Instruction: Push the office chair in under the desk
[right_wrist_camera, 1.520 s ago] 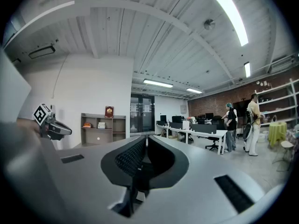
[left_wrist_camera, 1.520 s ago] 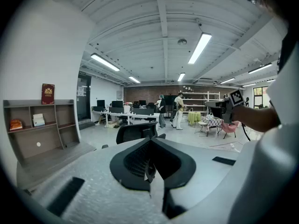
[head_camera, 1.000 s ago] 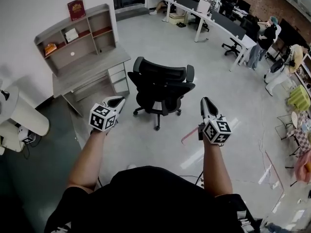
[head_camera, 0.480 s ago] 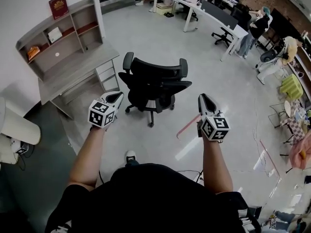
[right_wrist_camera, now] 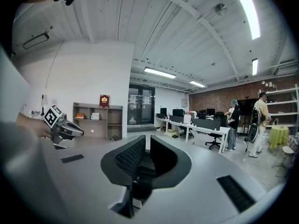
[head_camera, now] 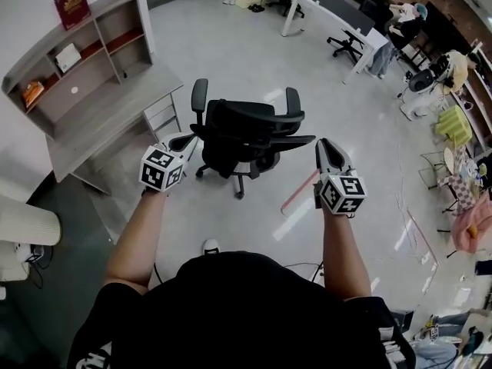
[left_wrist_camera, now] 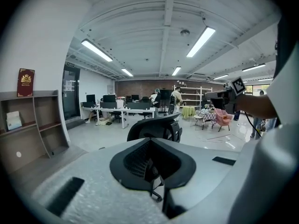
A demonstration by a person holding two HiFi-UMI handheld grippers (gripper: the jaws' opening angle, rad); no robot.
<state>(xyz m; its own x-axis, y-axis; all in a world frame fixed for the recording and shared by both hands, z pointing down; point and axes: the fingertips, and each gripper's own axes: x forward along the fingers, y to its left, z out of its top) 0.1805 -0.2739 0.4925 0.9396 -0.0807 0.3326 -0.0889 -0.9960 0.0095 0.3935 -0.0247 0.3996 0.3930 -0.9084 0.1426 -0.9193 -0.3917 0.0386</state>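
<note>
The black office chair [head_camera: 247, 131] stands on the grey floor, out from the grey desk with its shelf hutch [head_camera: 92, 118] at the upper left. My left gripper [head_camera: 183, 140] is shut and empty, its tip close to the chair's left side below the armrest. My right gripper [head_camera: 323, 146] is also shut and empty, right beside the right end of the chair's back; I cannot tell whether it touches. In the left gripper view the chair's back [left_wrist_camera: 156, 126] shows just past the jaws. The right gripper view shows its mesh [right_wrist_camera: 130, 158] very near.
A red book [head_camera: 71, 6] stands on the hutch. Long white desks with monitors [head_camera: 330, 10], other chairs [head_camera: 344, 46] and people [head_camera: 407, 18] fill the back right. A strip of red tape [head_camera: 296, 194] lies on the floor. A white cylinder [head_camera: 23, 225] stands at left.
The person has stepped forward, and both grippers have closed in on the chair's two sides. The desk and chair have shifted left in view. Both jaws have stayed shut.
</note>
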